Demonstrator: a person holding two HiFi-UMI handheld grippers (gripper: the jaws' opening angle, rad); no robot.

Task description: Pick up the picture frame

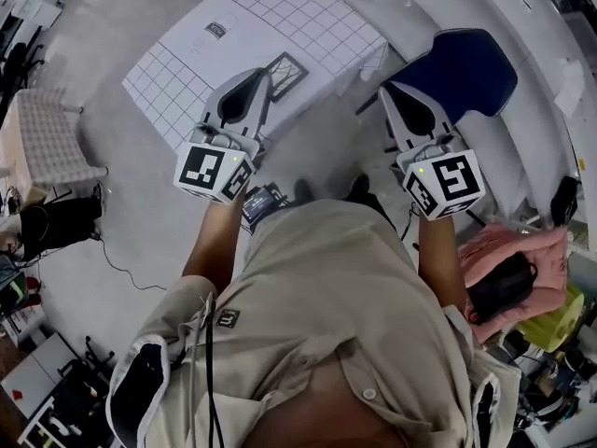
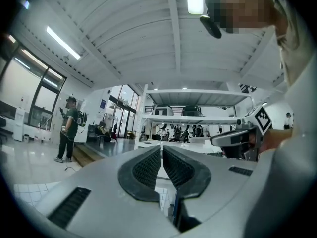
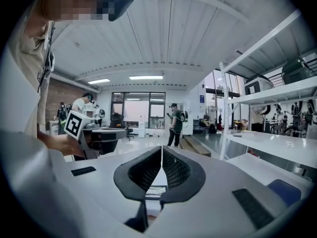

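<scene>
The picture frame [image 1: 285,71], dark-edged and rectangular, lies flat on the near edge of a white table with a grid-lined cloth [image 1: 196,63]. My left gripper [image 1: 262,77] is held in the air just left of the frame, its tips over the table's near edge. In the left gripper view its jaws [image 2: 162,151] are shut with nothing between them. My right gripper [image 1: 388,91] hovers to the right of the table, beside a blue chair, apart from the frame. Its jaws [image 3: 161,151] meet at the tip, empty.
A blue chair [image 1: 471,68] stands right of the table, with white shelving [image 1: 522,17] behind it. A pale woven seat [image 1: 51,138] is at the far left. A pink bag [image 1: 527,269] lies at the right. People stand far off [image 2: 67,130] [image 3: 176,125].
</scene>
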